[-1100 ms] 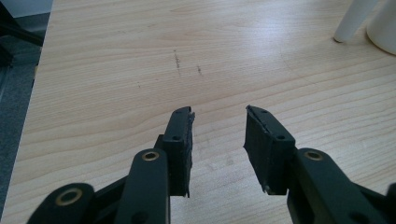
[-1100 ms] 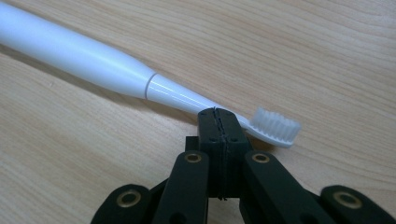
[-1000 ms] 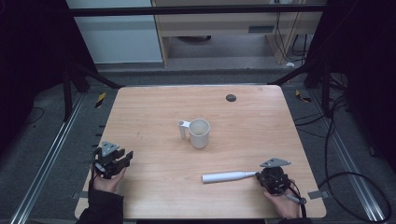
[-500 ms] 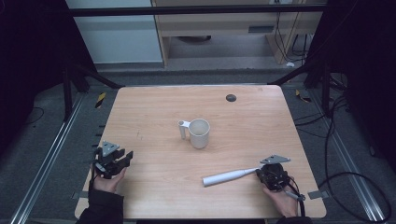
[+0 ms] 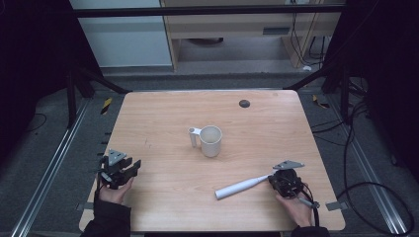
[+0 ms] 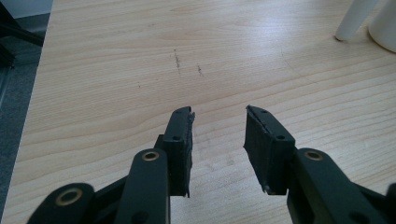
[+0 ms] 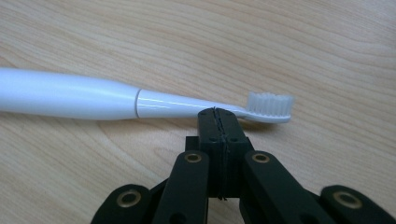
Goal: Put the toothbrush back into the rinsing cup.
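The right gripper is sitting with its jaws pressed flat together, holding nothing, their tips just under the thin neck of a white electric toothbrush. The toothbrush is lying across the gripper's front, its long axis crosswise to the jaws, bristle head just to one side of the tips and thick handle running away to the other. The left gripper is resting well apart, jaws spread and empty. A white mug is standing ahead of both. I'd judge the right hand far nearer the toothbrush.
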Demonstrator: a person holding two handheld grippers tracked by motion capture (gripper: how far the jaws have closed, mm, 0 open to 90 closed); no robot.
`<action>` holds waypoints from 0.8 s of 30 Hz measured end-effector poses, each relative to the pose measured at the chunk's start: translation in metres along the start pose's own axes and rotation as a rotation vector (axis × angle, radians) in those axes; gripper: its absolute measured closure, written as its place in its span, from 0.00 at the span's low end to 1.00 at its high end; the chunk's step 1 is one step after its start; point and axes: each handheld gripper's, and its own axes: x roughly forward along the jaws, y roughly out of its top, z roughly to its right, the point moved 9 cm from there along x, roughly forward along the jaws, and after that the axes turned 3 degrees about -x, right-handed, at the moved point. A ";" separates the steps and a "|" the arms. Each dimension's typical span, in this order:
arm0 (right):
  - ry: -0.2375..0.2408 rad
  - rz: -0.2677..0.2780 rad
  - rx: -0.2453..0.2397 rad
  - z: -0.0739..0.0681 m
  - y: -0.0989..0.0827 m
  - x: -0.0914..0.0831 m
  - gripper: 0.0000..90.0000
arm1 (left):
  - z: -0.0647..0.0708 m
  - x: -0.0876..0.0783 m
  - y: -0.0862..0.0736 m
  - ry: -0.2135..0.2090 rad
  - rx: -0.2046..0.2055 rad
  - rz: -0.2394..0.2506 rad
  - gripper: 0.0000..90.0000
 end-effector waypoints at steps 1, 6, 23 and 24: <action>-0.003 0.002 -0.004 0.000 0.001 0.001 1.00 | 0.000 0.000 0.000 0.000 0.000 0.000 0.68; -0.005 0.000 -0.006 -0.001 0.006 0.005 1.00 | 0.000 0.000 0.000 0.000 0.000 -0.003 0.68; 0.008 0.018 -0.004 -0.005 0.021 0.017 1.00 | 0.000 0.001 0.000 -0.002 0.001 -0.003 0.68; 0.008 0.018 -0.004 -0.005 0.021 0.017 1.00 | 0.000 0.001 0.000 -0.002 0.001 -0.003 0.68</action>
